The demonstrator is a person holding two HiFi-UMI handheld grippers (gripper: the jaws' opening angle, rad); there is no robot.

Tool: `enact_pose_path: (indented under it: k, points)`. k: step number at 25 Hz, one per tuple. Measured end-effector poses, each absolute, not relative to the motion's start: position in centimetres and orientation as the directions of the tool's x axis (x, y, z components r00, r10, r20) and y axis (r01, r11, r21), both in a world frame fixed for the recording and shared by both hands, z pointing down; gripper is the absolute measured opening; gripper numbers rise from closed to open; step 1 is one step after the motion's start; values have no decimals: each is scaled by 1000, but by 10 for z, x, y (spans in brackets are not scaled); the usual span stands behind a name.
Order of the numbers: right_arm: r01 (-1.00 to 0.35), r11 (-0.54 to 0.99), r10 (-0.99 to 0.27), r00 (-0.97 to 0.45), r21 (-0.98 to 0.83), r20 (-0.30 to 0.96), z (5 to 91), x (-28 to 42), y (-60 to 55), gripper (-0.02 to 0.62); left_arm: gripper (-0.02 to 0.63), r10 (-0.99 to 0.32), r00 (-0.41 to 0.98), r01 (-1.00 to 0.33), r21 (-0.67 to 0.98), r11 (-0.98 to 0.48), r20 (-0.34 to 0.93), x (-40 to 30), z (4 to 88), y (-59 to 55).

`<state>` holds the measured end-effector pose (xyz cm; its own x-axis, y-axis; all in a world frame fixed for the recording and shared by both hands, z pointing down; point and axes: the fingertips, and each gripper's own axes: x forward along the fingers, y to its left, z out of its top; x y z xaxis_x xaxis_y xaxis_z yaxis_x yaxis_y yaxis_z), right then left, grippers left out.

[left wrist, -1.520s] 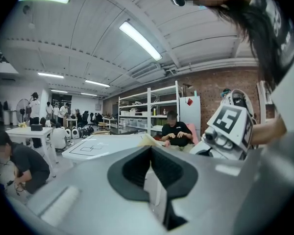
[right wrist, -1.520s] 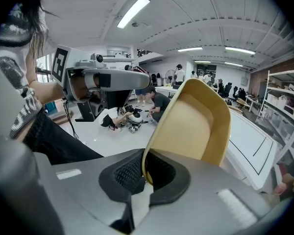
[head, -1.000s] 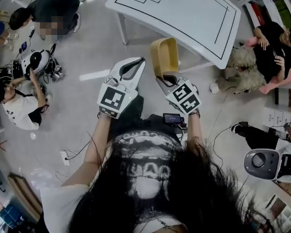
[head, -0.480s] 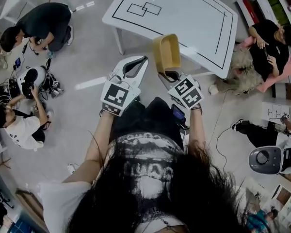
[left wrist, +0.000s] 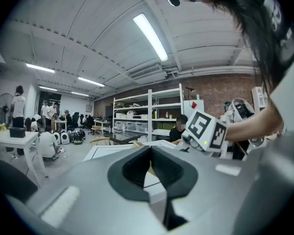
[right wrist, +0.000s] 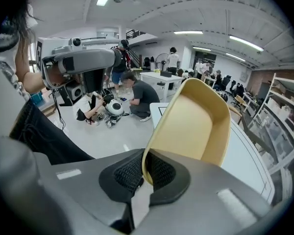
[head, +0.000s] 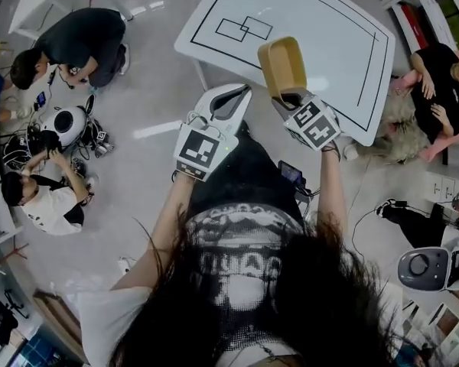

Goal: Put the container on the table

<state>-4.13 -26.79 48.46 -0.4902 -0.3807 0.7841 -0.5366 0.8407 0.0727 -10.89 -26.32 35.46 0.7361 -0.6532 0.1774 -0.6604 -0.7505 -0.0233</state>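
— Which way did we have the container (head: 282, 66) pointing?

— Its long axis ran straight out from our right gripper (head: 291, 98), away from us, with the hollow side up. We held it in the air, and the head view showed it over the near edge of the table (head: 329, 21).

— And the grip?

— Only the right gripper view showed that: the jaws were clamped on the near end wall, one pad inside and one outside. In its own view our left gripper (left wrist: 148, 151) was closed on nothing.
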Motion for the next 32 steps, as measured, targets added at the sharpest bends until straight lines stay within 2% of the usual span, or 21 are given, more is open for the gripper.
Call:
enact_pose_path:
  k: [8,14,24,32]
  points:
    - [-382,920,-276,-466,90,841,510,-44,-399,15,0,-745,644,-751,-41,-659,173,-117,352,-372]
    - [-287,951,-233,-434,112,870,538,-59,-485,15,0,-786,587,-802,7,-597,194,-127,366,-433]
    - [-204,961,-232,-240,185,942,581,-23,-616,15,0,-811,541,-835,26,-549,223,-128,388,-507]
    - [-118,971,-222,-112,209,969,591,-10,-679,15,0,-825,517,-850,23,-526,228,-148,388,-527]
